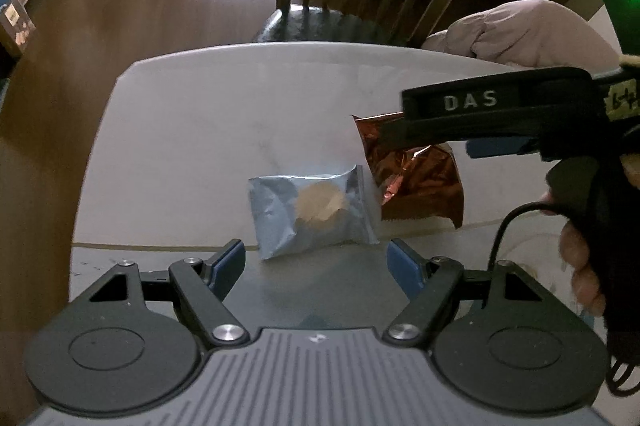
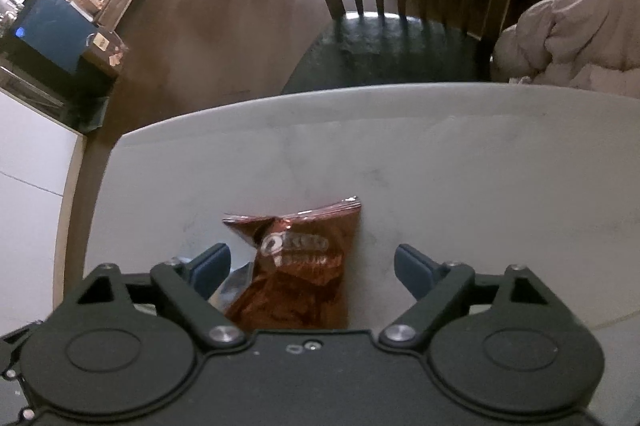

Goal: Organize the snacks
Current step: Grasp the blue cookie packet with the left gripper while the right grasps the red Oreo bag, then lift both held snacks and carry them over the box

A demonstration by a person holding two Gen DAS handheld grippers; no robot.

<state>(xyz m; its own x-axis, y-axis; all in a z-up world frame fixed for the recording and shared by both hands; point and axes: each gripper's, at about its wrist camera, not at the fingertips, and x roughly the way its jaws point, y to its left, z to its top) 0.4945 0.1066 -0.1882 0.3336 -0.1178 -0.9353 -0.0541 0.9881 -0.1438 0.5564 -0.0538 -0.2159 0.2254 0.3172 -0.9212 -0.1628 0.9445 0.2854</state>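
"DAS" on right claw (image 1: pixel 432 134), handwritten tag illegible

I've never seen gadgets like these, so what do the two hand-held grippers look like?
The left gripper has blue finger pads on black linkage arms with silver pivot bolts, two round black discs, and a ribbed grey body. The right gripper is built alike but with a black body; seen side-on its finger reads "DAS" in white, it bears a handwritten label, and a thin black cable loops from its handle.

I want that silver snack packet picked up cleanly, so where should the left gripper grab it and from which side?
Come straight down from above. The silver packet lies flat on the white table, its round snack bulging at the middle. Straddle that bulge with the open left gripper, fingers closing on the packet's left and right edges.
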